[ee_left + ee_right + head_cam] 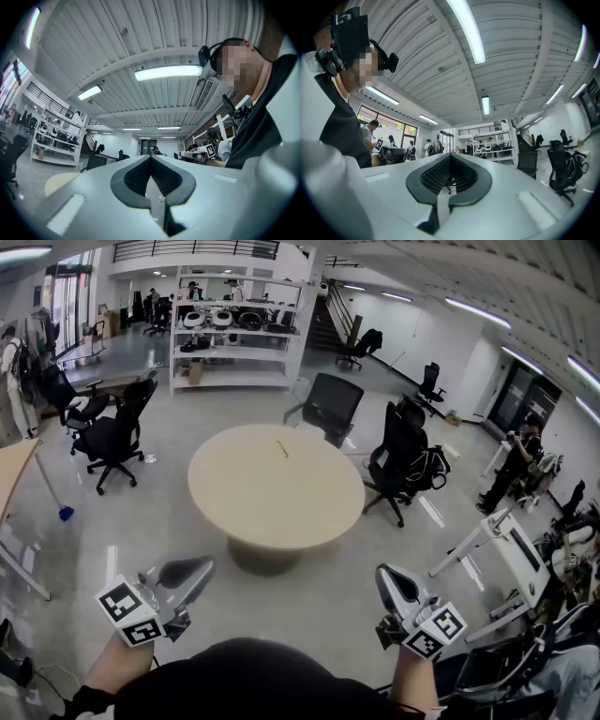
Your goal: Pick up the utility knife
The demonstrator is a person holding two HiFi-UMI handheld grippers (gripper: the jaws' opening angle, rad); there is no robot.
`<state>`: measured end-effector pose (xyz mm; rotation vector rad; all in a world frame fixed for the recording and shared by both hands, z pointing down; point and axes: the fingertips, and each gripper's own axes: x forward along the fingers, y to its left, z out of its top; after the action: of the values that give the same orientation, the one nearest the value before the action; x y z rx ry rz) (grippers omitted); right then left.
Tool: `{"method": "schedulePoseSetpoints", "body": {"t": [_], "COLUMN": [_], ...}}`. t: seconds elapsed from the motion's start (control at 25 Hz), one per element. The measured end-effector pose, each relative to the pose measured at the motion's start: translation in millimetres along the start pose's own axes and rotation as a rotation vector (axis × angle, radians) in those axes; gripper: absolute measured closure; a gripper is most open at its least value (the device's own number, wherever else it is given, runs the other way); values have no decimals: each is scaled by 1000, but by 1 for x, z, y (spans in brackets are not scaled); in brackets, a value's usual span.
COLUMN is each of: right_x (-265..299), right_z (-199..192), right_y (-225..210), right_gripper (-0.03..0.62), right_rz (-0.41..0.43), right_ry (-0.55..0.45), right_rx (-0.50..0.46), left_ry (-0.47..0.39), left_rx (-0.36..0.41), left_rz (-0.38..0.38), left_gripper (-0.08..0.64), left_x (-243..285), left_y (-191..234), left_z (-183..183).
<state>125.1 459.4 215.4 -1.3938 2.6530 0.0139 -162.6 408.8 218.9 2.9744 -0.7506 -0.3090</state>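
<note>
Utility knife [281,448]: a thin, pale sliver on the round desk [234,512], near its far edge and a bit right of centre. It is too small to make out blade or handle, and it shows in the head view only. Both gripper views tilt up at the ceiling. The left gripper view catches just a tan slice of the desk past the gripper body.

Left gripper [199,568]: fingers clenched, nothing between them. Right gripper [387,576]: fingers clenched, also empty. Both are low by the person's torso, well apart from the desk, with forearms cut off by the bottom frame.

One black chair [330,407] stands at the desk's far edge and another [398,457] at its right edge. A white shelf rack [239,329] stands beyond.
</note>
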Motion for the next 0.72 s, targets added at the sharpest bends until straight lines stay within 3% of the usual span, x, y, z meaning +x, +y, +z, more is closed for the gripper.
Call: {"method": "schedulePoseSetpoints", "body": {"t": [0.72], "right_x": [-79], "right_z": [-17], "right_y": [-69], "right_gripper": [578], "right_rz": [1], "right_ry": [-13], "right_rx": [70], "left_ry": [81], "left_rx": [0], "left_rz": [-19], "left_gripper": [560], "left_x": [77], "left_y": [-67], "left_z": [-30]}}
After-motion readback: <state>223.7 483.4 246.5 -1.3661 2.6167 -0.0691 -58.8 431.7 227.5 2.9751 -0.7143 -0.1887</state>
